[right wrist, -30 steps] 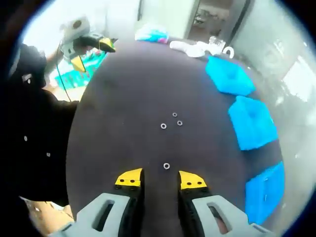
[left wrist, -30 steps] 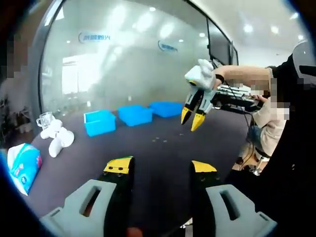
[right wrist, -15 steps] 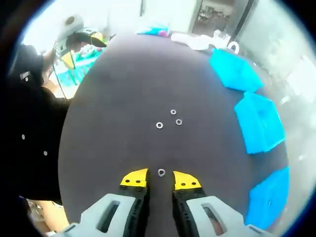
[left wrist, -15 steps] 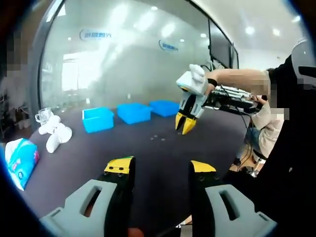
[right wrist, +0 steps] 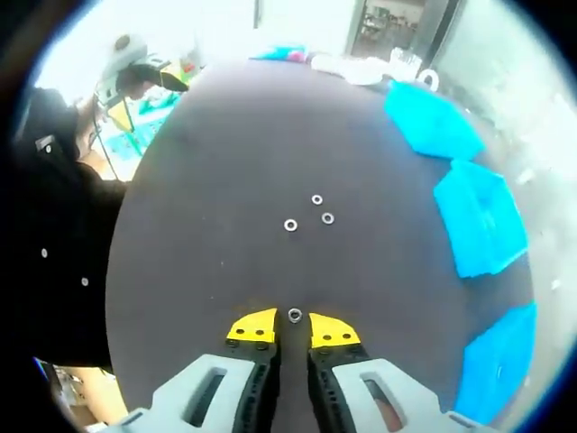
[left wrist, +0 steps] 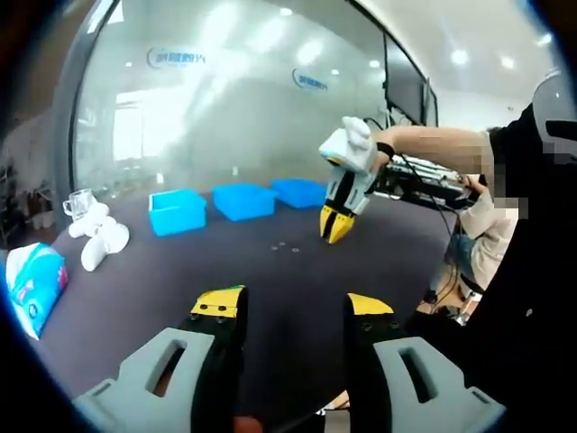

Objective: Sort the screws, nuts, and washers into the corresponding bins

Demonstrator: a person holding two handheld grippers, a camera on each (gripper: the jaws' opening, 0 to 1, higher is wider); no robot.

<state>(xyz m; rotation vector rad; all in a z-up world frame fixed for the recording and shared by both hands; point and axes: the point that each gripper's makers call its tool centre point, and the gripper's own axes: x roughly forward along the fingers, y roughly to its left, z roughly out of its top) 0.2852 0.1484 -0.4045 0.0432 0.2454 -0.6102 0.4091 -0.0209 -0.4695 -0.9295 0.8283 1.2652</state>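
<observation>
My right gripper (right wrist: pixel 293 327) points down at the dark table (right wrist: pixel 198 225). Its yellow-tipped jaws stand a narrow gap apart, open, and a small metal ring (right wrist: pixel 295 315) lies on the table just between the tips, touching neither that I can see. Three more small rings (right wrist: pixel 316 199) lie in a loose cluster further ahead. Three blue bins (right wrist: pixel 482 225) line the table's right side. From the left gripper view, the right gripper (left wrist: pixel 335 225) hangs tip-down at the table surface. My left gripper (left wrist: pixel 293 305) is held above the table edge, wide open with nothing in it.
Blue bins (left wrist: pixel 243 200) stand in a row before a glass wall. White figures (left wrist: pixel 99 239), a glass mug (left wrist: pixel 77 203) and a tissue pack (left wrist: pixel 32 275) sit at the table's left end. A person's dark sleeve (left wrist: pixel 532 271) is on the right.
My right gripper has come down to the table and its jaws have narrowed around the nearest ring. The left gripper stays open, its view only shifting slightly.
</observation>
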